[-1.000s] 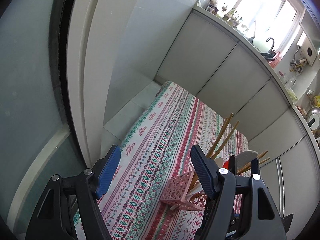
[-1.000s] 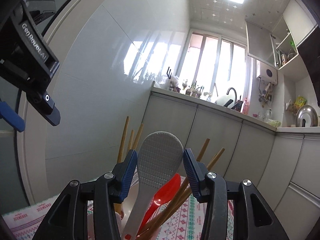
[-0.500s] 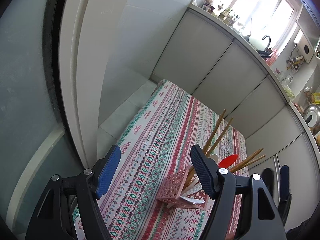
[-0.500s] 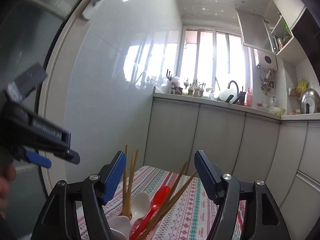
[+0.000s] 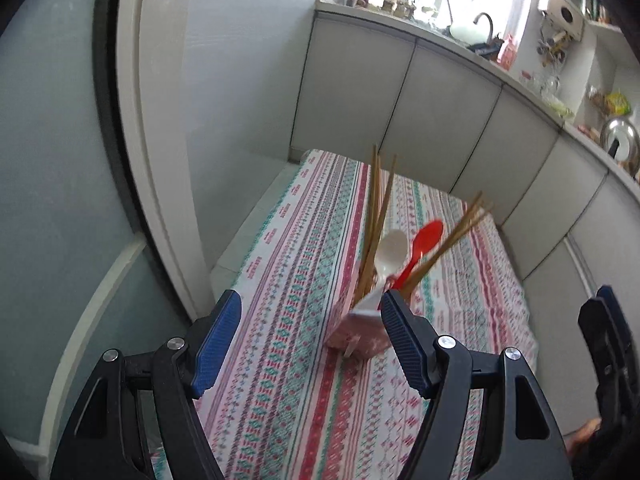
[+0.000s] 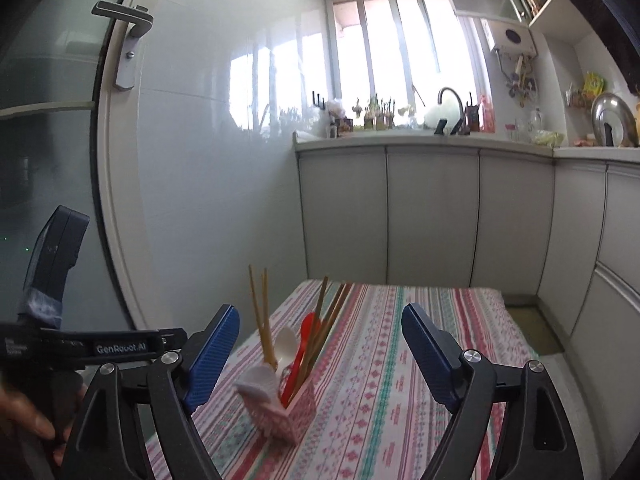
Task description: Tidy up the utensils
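Note:
A pink perforated holder (image 5: 356, 334) (image 6: 290, 414) stands on the striped tablecloth (image 5: 288, 400). In it are several wooden chopsticks (image 6: 260, 312), a red spoon (image 5: 424, 240) (image 6: 306, 332), a small white spoon (image 5: 390, 248) (image 6: 286, 344) and a white rice paddle (image 6: 256, 382), its blade low over the rim. My left gripper (image 5: 310, 320) is open and empty, short of the holder and above it. My right gripper (image 6: 320, 320) hangs above and behind the holder, its jaws opening with nothing between them. One of its fingers (image 5: 606, 312) shows at the right edge of the left wrist view.
White cabinet fronts (image 6: 432, 216) run behind and right of the table under a counter with a sink tap (image 6: 450, 100). A glass door with a handle (image 6: 124, 40) and a white tiled wall stand left. A hand (image 6: 24, 416) holds the left gripper's body.
The right gripper let go of the white rice paddle, which now sits low in the holder, then opened wide and drew back and up. The left gripper pulled back and rolled.

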Demonstrator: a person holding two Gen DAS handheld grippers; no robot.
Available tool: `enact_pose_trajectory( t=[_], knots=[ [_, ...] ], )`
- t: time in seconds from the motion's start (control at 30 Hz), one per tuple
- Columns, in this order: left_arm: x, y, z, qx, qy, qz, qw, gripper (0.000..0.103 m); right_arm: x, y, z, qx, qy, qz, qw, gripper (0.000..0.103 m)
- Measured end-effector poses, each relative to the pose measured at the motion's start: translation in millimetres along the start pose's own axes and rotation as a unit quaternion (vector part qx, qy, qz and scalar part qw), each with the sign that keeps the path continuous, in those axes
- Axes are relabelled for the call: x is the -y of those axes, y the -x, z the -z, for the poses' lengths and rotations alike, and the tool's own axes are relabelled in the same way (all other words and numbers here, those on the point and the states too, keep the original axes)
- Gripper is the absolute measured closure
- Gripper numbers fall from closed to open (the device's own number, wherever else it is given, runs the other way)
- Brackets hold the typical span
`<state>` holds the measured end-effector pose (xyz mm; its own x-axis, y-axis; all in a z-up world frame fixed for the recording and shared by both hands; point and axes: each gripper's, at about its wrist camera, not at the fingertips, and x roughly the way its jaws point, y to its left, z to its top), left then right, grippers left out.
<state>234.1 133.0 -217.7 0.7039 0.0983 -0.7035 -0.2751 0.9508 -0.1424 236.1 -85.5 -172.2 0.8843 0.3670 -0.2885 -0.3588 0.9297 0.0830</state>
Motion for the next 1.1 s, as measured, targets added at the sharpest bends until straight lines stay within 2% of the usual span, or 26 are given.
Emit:
enact_pose_trajectory(
  t=[0.07,0.13,0.23,0.37,0.4,0.43,0.57,0.7,0.8,0.9,0.97,1.1],
  knots=[
    [8.0,26.1,22.0,0.009,-0.034,-0.022,0.9991,0.028,-3.1,26.5,4.4,-0.023,0.003,-0.008,1.000,0.017],
    [12.8,55.6,38.7,0.024,-0.056,-0.029,0.9977,0.027,-8.2,55.3,3.6,-0.034,0.017,-0.011,0.999,0.015],
    [18.9,103.4,48.7,0.037,-0.077,-0.042,0.9954,0.025,-12.8,104.0,-4.7,-0.047,0.021,-0.014,0.999,0.013],
    [28.5,179.9,41.2,0.093,-0.084,-0.050,0.9908,0.013,-15.7,154.2,-35.4,-0.058,0.028,-0.004,0.998,0.009],
    [30.7,196.3,40.1,0.105,-0.085,-0.050,0.9896,0.010,-15.0,166.8,-47.0,-0.059,0.027,0.004,0.998,0.005],
    [33.6,209.5,36.8,0.111,-0.088,-0.047,0.9889,0.008,-13.2,175.1,-58.3,-0.060,0.022,0.009,0.998,0.000],
    [43.2,259.1,24.3,0.124,-0.097,-0.033,0.9869,0.003,-5.1,209.3,-93.4,-0.085,-0.003,0.020,0.996,0.000],
    [50.9,291.9,14.9,0.129,-0.102,-0.024,0.9860,0.000,2.1,226.9,-117.1,-0.114,-0.013,0.035,0.993,0.000],
    [55.3,311.9,12.1,0.117,-0.107,-0.025,0.9871,0.000,5.4,239.3,-128.9,-0.139,-0.020,0.045,0.989,0.000],
    [58.1,326.9,6.4,0.109,-0.103,-0.014,0.9886,0.000,3.4,251.3,-138.0,-0.144,-0.014,0.043,0.988,0.000],
    [59.1,339.6,4.3,0.118,-0.102,-0.008,0.9878,0.000,3.2,257.7,-145.0,-0.149,-0.017,0.032,0.988,0.000],
    [65.3,356.6,2.1,0.127,-0.108,0.003,0.9859,0.000,1.0,267.0,-153.8,-0.148,-0.018,0.039,0.988,0.000]
  ],
)
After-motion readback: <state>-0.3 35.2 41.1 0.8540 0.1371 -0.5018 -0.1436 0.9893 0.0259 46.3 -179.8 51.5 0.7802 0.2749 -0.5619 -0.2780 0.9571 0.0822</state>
